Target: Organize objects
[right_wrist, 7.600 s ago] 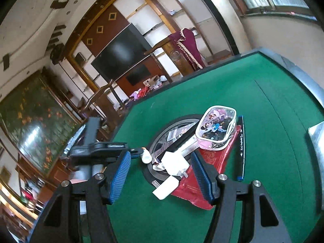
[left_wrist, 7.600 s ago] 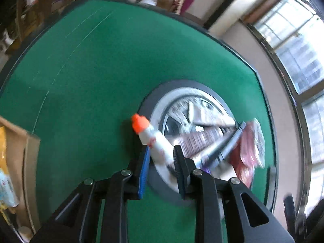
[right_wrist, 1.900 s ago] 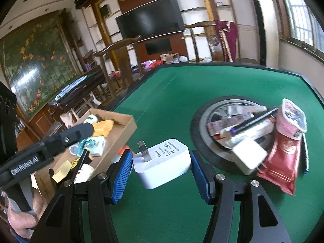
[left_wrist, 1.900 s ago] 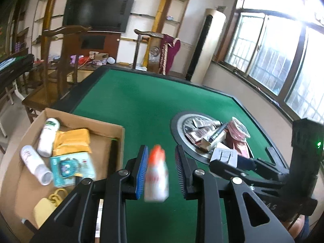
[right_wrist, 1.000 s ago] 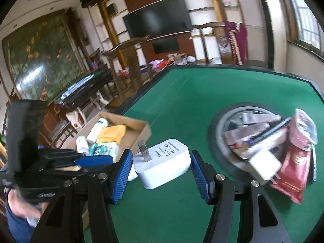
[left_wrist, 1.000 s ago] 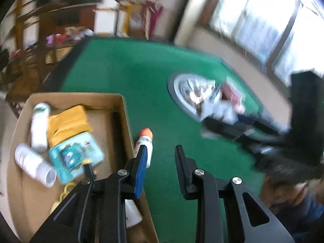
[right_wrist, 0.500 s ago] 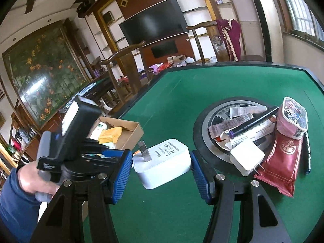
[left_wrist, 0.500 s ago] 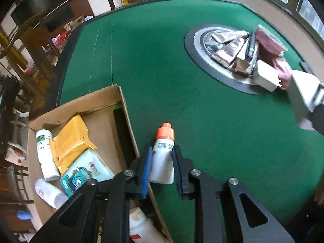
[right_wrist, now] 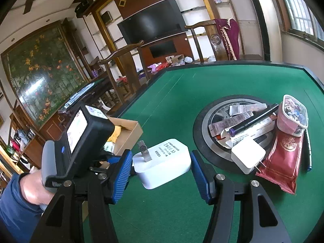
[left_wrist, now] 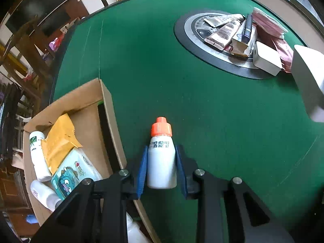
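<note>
My left gripper (left_wrist: 161, 160) is shut on a white bottle with an orange cap (left_wrist: 161, 151), held above the green table just right of the cardboard box (left_wrist: 109, 109). The box holds white bottles (left_wrist: 38, 158), a yellow packet (left_wrist: 57, 139) and a blue cartoon pack (left_wrist: 75, 170). My right gripper (right_wrist: 160, 162) is shut on a white plug adapter (right_wrist: 162, 164), held above the table. The box also shows in the right wrist view (right_wrist: 129, 131), behind the left hand-held gripper body (right_wrist: 81, 141).
A round black and silver tray (right_wrist: 202, 133) holds tubes, a pen and a white charger (right_wrist: 248, 157). A pink pencil case (right_wrist: 291, 115) and a red packet (right_wrist: 283, 162) lie at its right. Wooden chairs stand beyond the table's far edge.
The left gripper has dropped lower and nearer the box's right wall with the bottle. The right gripper still holds the adapter in place.
</note>
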A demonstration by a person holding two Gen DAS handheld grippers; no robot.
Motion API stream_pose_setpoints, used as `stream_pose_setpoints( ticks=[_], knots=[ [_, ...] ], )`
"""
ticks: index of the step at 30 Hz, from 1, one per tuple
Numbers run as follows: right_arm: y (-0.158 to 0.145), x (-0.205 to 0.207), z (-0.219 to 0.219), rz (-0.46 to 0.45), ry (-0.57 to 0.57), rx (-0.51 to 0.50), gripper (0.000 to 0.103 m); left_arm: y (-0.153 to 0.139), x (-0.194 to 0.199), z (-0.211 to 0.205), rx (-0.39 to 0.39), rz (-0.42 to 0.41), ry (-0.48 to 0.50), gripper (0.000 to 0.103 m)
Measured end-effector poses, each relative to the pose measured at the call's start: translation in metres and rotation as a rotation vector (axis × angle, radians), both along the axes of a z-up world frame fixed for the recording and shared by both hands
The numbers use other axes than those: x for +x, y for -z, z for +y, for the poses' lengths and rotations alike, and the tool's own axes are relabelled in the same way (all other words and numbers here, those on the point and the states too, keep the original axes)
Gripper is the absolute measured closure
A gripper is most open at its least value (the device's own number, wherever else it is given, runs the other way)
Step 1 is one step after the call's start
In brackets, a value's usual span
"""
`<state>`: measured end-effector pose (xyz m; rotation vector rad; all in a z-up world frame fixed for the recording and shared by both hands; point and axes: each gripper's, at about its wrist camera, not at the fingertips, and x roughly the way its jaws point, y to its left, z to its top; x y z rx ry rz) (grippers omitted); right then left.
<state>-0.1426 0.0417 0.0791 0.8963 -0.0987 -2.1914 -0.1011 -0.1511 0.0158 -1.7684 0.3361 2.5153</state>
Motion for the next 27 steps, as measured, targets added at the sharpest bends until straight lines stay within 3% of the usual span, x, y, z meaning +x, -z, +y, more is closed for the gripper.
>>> stream_pose_setpoints(
  ticks=[3, 5, 7, 9, 12, 16, 18, 19, 22, 27],
  knots=[
    [0.001, -0.003, 0.003, -0.003, 0.01, -0.008, 0.04, 0.006, 0.007, 0.003, -0.011, 0.049, -0.003, 0.077],
    [0.0, -0.005, 0.005, -0.004, 0.02, -0.013, 0.04, 0.0, 0.019, -0.001, 0.063, 0.124, -0.028, 0.077],
    [0.0, -0.006, 0.007, -0.004, 0.023, -0.016, 0.04, -0.012, 0.031, -0.01, 0.169, 0.21, -0.067, 0.077],
    [0.0, -0.007, 0.007, -0.004, 0.021, -0.013, 0.04, -0.027, 0.05, -0.029, 0.36, 0.338, -0.126, 0.077],
    [0.001, -0.005, 0.004, -0.004, 0.011, -0.004, 0.04, -0.041, 0.078, -0.05, 0.46, 0.463, -0.202, 0.077],
    [0.001, -0.003, -0.002, 0.0, -0.002, 0.01, 0.04, -0.057, 0.111, -0.075, 0.441, 0.6, -0.244, 0.077],
    [0.002, 0.001, -0.008, 0.0, -0.013, 0.02, 0.04, -0.065, 0.117, -0.089, 0.493, 0.643, -0.225, 0.077],
    [0.003, 0.001, -0.012, 0.001, -0.021, 0.026, 0.04, -0.067, 0.123, -0.093, 0.505, 0.65, -0.213, 0.077],
    [0.003, 0.004, -0.023, -0.002, -0.042, 0.037, 0.04, -0.068, 0.134, -0.104, 0.414, 0.652, -0.225, 0.077],
    [0.0, 0.009, -0.047, 0.005, -0.082, 0.052, 0.04, -0.063, 0.147, -0.121, 0.359, 0.613, -0.251, 0.077]
  ],
)
